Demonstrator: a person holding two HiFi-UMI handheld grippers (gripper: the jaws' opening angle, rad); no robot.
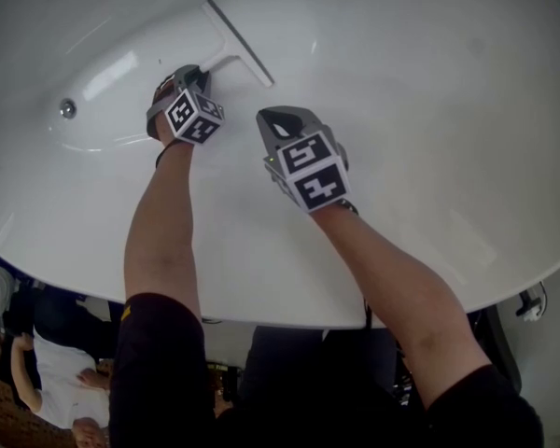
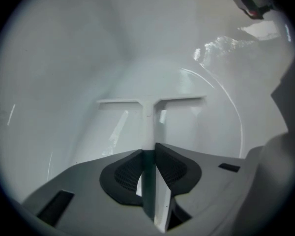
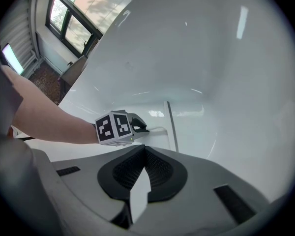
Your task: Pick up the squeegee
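Note:
A white squeegee [image 1: 238, 43] with a T-shaped blade lies against the inner wall of a white bathtub [image 1: 429, 110]. My left gripper [image 1: 198, 71] is shut on its handle. In the left gripper view the handle runs straight between the pads of the left gripper [image 2: 151, 154] up to the squeegee's blade [image 2: 152, 103]. My right gripper [image 1: 285, 115] hovers to the right of the left one, apart from the squeegee, shut with nothing in it. The right gripper view shows the right gripper [image 3: 145, 149] closed, with the left gripper [image 3: 140, 127] and the squeegee's blade [image 3: 172, 127] beyond it.
A metal drain fitting [image 1: 67, 108] sits in the tub wall at the left. The tub rim [image 1: 261, 306] curves along the near side. A person in a white top [image 1: 61, 362] is below the rim at lower left. Windows [image 3: 73, 14] show beyond the tub.

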